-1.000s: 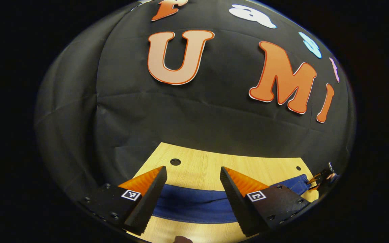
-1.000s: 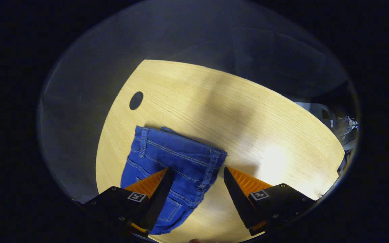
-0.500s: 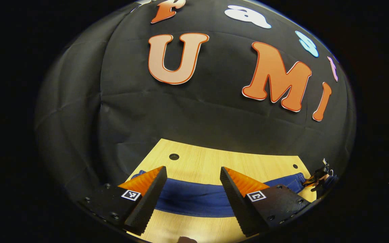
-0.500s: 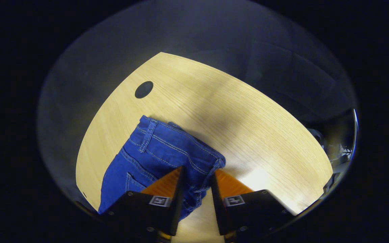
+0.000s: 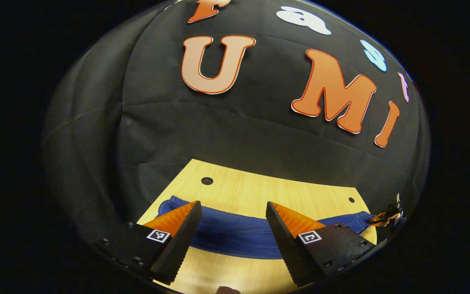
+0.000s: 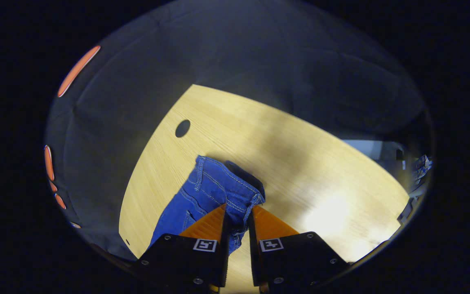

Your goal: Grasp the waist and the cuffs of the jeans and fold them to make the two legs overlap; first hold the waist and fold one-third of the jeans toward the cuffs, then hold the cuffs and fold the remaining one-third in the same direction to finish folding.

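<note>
Blue jeans (image 5: 235, 234) lie stretched across the wooden table (image 5: 259, 194) in the left gripper view, running from left to right behind my fingers. My left gripper (image 5: 231, 220) stands open above the cloth with nothing between its fingers. In the right gripper view the waist end of the jeans (image 6: 210, 190) rises off the table (image 6: 284, 155), bunched and lifted. My right gripper (image 6: 239, 214) is shut on the waistband's near corner. Far right in the left gripper view, the right gripper (image 5: 386, 215) shows small at the jeans' end.
The table has a round hole (image 5: 207, 180) near its far left corner and a smaller one (image 5: 351, 200) at the far right. The black cloth wall (image 5: 235, 130) stands close behind the table's far edge. Bare wood (image 6: 320, 192) stretches right of the waist.
My right gripper went from open to shut on the waistband and has begun lifting it, bunching the cloth. The left gripper stayed open and shifted slightly back, showing more table.
</note>
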Available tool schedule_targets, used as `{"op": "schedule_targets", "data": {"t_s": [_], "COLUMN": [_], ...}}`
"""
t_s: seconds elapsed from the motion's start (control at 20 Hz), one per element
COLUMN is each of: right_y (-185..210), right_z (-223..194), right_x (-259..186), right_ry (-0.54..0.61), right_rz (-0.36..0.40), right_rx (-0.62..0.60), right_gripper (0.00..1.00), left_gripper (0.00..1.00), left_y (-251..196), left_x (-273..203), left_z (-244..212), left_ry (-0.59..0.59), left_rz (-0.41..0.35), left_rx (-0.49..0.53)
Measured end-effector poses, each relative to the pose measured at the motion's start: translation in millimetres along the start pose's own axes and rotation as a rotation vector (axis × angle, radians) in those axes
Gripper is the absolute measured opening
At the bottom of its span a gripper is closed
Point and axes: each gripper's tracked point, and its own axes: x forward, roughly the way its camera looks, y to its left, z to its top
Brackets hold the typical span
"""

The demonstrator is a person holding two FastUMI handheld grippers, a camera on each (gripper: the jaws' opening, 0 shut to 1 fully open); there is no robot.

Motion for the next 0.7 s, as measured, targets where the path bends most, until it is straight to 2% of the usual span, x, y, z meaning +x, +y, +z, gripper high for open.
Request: {"op": "schedule_targets", "data": {"t_s": [0.05,0.15,0.25,0.5,0.7], "right_y": [2.5,15.1,25.5,103.2,163.9], "right_z": [3.9,12.4,14.1,1.3,-23.8], "right_x": [-7.0,-24.6,-51.3,-114.3,-160.1], "right_ry": [-0.027,-0.057,-0.101,-0.185,-0.219], "right_rz": [0.006,0.067,0.112,0.258,0.344], "right_rx": [0.008,0.008,-0.038,-0.193,-0.341], "right_gripper": [0.24,0.24,0.24,0.24,0.23], "left_gripper": [0.98,0.98,0.98,0.98,0.98], "left_y": [-1.6,-2.9,-4.0,-3.4,10.0], "left_x": [0.5,2.7,2.9,4.2,2.3], "left_z": [-0.3,-1.0,-3.7,-9.9,-10.6], "left_ry": [0.001,0.004,0.006,0.018,0.012], "left_rz": [-0.008,-0.017,-0.027,-0.051,-0.051], "left_rx": [-0.002,-0.002,-0.007,-0.027,-0.047]}}
